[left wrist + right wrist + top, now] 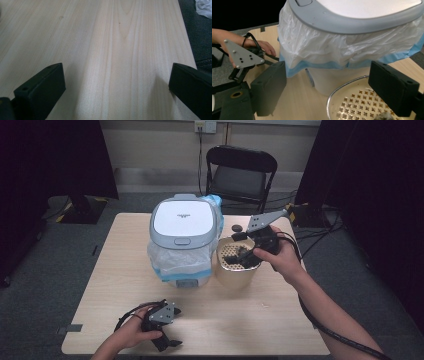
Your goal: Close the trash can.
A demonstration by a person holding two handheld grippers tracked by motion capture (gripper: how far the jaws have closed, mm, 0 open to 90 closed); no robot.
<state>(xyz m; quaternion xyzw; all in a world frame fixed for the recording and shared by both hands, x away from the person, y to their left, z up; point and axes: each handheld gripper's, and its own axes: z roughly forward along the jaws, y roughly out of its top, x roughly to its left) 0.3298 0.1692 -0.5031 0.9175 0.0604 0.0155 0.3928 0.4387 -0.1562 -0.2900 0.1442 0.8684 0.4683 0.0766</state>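
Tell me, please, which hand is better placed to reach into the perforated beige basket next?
The right. The right gripper hangs over the perforated basket beside the lidded bin, open and empty. The left gripper rests near the table's front edge, far from the basket.

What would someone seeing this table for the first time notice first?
Probably the white lidded bin at the middle of the table, with a white and blue plastic liner bulging out under its grey-rimmed lid. Right beside it stands a beige container with a perforated tray, and the right tool reaches into its top with jaws apart. The left tool rests open near the table's near edge.
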